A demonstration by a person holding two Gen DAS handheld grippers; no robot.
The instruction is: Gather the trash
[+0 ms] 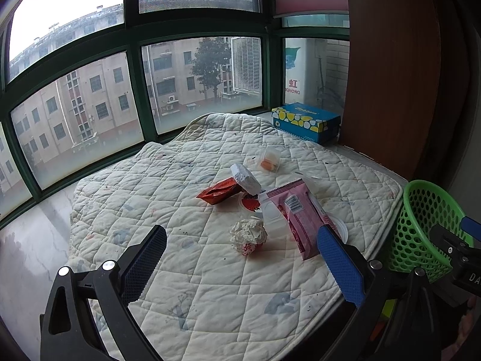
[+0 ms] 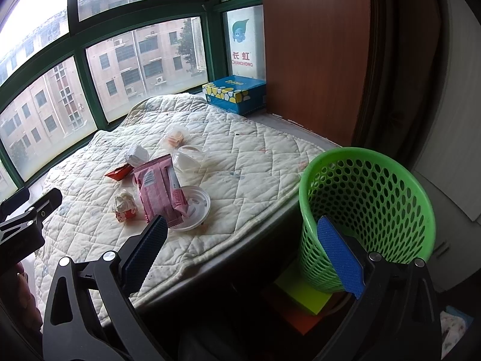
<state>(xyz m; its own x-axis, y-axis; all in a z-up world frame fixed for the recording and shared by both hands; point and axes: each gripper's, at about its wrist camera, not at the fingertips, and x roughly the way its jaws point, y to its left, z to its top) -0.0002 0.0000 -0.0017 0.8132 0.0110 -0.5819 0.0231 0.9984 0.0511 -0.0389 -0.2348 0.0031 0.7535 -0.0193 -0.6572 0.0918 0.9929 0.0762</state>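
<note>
Both tongs hang spread wide and empty: the left tongs point(image 1: 243, 258) above a crumpled white paper wad point(image 1: 248, 235) on the quilted cream pad point(image 1: 210, 294), the right tongs point(image 2: 240, 249) between the pad's edge and the perforated green plastic basket point(image 2: 375, 198). A pink snack wrapper point(image 2: 160, 191) lies on a white plastic lid point(image 2: 197, 210) nearby.

A green-framed bay window point(image 1: 132, 60) fills ten to twelve o'clock, grey daylight over apartment blocks outside; a brown wooden panel point(image 1: 390, 75) stands at two o'clock.
</note>
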